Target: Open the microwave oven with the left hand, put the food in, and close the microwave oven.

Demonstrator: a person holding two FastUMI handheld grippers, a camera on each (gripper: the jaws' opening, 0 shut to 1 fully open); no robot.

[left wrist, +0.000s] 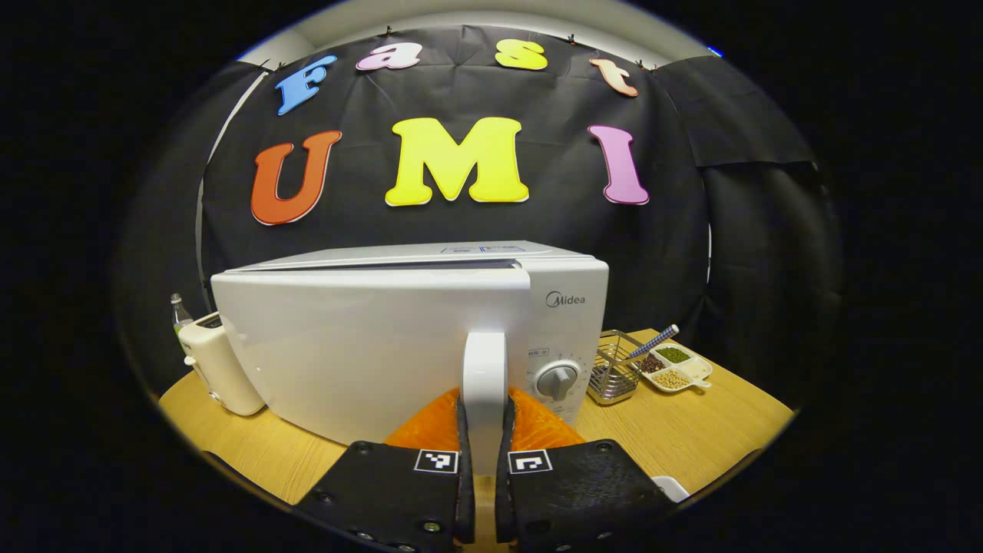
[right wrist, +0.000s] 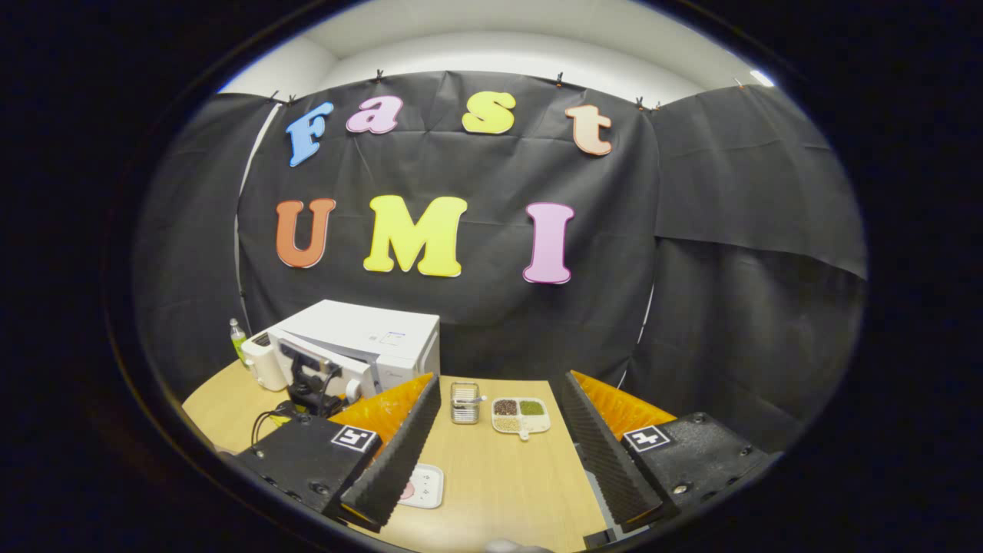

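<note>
Left gripper (left wrist: 484, 461): jaws clamped on the door handle (left wrist: 484, 376) of the microwave oven (left wrist: 399, 338). Pull in an arc about the hinge. Right gripper (right wrist: 491, 453): jaws wide, empty. Plate (right wrist: 422, 485) lies before the oven.

Low in the left gripper view, the left gripper (left wrist: 484, 461) shows 2 broad flat finger plates with a pebbled surface, each bearing 1 square coded marker near its inner edge and small screws along the bottom. At the bottom of the right gripper view, the right gripper (right wrist: 495, 442) has the same plates, markers and screws, plus ribbed, sawtooth-textured inner faces.
</note>
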